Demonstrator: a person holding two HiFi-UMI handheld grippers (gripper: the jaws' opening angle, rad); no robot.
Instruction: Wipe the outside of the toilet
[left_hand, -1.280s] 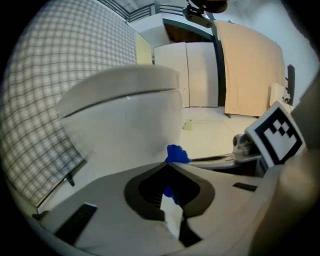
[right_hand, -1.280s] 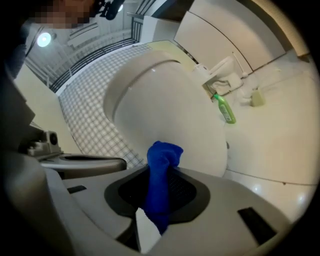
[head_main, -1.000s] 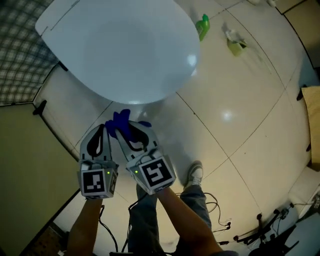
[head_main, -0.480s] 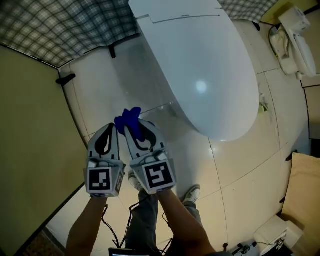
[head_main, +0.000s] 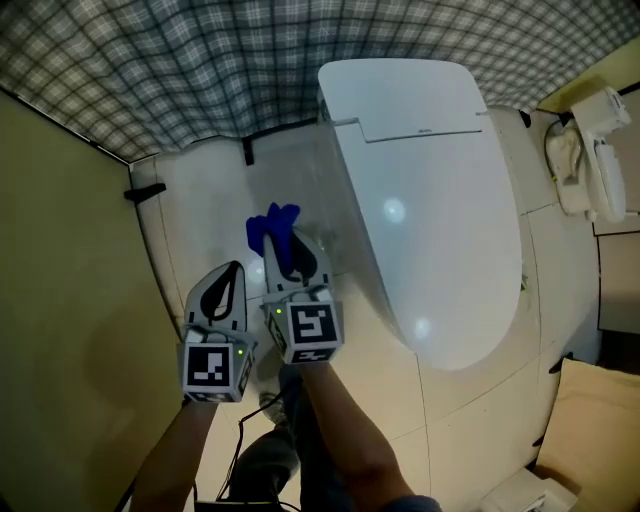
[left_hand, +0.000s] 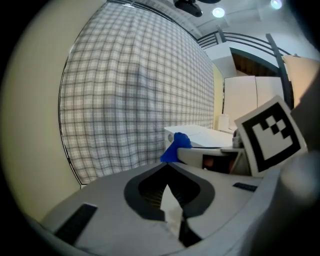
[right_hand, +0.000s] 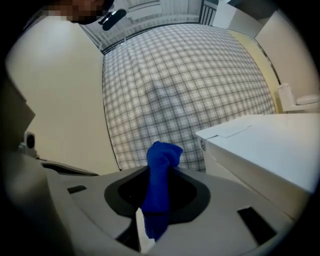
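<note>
Toilet (head_main: 440, 220) shifted from top of view to right since earlier frame; both tools now left of toilet flank.
- State: right tool (head_main: 285, 243) clenched on blue cloth (head_main: 270, 225); cloth near toilet side, contact not confirmed.
- State: left tool (head_main: 228, 272) closed, empty.
- Judgement: wiping barely begun; flank, lid and tank remain.

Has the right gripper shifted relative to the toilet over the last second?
Yes. The right gripper, shut on the blue cloth, went from the front end of the toilet round to its side, nearer its rear.
</note>
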